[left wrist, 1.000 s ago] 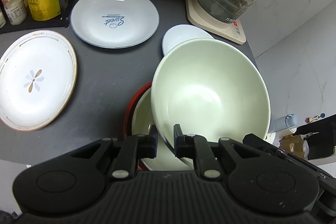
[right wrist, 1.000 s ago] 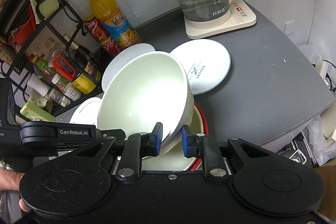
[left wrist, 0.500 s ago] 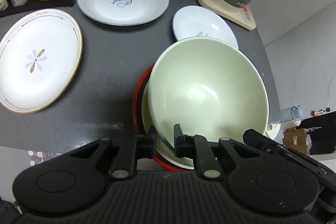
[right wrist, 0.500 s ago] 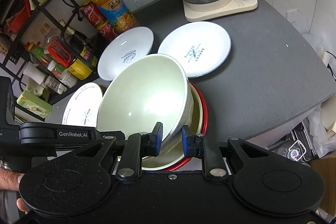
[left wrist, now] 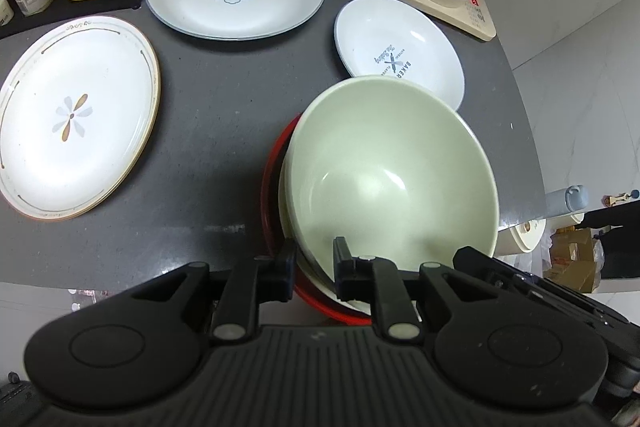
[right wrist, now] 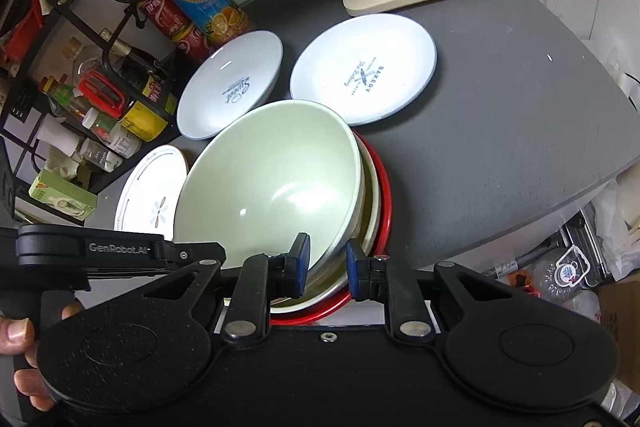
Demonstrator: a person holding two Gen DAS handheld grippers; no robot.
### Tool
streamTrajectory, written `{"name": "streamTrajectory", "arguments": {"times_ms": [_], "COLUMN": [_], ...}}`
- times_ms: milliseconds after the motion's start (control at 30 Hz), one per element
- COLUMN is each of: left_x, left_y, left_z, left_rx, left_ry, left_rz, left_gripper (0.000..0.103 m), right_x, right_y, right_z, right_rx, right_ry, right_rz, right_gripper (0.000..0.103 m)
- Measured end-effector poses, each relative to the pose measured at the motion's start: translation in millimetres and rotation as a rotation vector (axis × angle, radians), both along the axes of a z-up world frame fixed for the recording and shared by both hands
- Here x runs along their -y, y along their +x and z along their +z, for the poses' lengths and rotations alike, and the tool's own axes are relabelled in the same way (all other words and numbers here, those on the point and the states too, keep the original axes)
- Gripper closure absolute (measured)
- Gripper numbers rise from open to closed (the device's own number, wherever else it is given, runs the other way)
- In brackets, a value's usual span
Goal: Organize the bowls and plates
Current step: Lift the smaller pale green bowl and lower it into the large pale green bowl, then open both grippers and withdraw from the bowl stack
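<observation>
- I have brought the pale green bowl (left wrist: pixel 394 171) down since a second ago; it was tipped up well above the stack and now sits low inside the cream bowl (right wrist: pixel 370 187), which nests in the red bowl (right wrist: pixel 385 195) near the table's front edge.
- My left gripper (left wrist: pixel 314 263) and right gripper (right wrist: pixel 327 263) have come down with it, each still pinching the near rim.
- The bakery plate (left wrist: pixel 400 43), half hidden behind the raised bowl before, now shows almost whole.
</observation>
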State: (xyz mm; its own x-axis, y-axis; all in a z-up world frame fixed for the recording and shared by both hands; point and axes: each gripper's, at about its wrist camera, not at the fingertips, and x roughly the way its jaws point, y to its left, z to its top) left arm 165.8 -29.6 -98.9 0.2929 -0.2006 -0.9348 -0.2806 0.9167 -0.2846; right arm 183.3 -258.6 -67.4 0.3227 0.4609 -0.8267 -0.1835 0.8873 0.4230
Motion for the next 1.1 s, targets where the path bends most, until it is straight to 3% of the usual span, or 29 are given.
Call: {"name": "streamTrajectory", "arguments": {"times_ms": [433, 600, 733, 967, 1100], "left_x": [-9, -15, -21, -37, -46], "left_y": [1, 0, -3, -8, -10], "left_z": [11, 16, 19, 24, 27], "left_rx": [0.039, 0.054, 0.063, 0.079, 0.092], "left_ry": [0.016, 0.019, 0.031, 0.064, 0.088], "left_rz": [0.020, 0.040, 0.064, 0.110, 0.133], "left_gripper": [0.087, 0.087, 0.087, 0.058, 0.048], "right_x": [12, 18, 16, 18, 18], "right_y": [1, 7, 8, 10, 17], "right_z": [10, 11, 7, 15, 27], "right_rx": [0.016, 0.035, 0.034, 0.029, 0.060], "right_ry": [0.034, 0.030, 0.017, 0.019, 0.030], "right_rz": [-0.017, -0.032, -0.024, -0.019, -0.015], "right_gripper": [0.080, 0.091, 0.093, 0.089, 0.073]}}
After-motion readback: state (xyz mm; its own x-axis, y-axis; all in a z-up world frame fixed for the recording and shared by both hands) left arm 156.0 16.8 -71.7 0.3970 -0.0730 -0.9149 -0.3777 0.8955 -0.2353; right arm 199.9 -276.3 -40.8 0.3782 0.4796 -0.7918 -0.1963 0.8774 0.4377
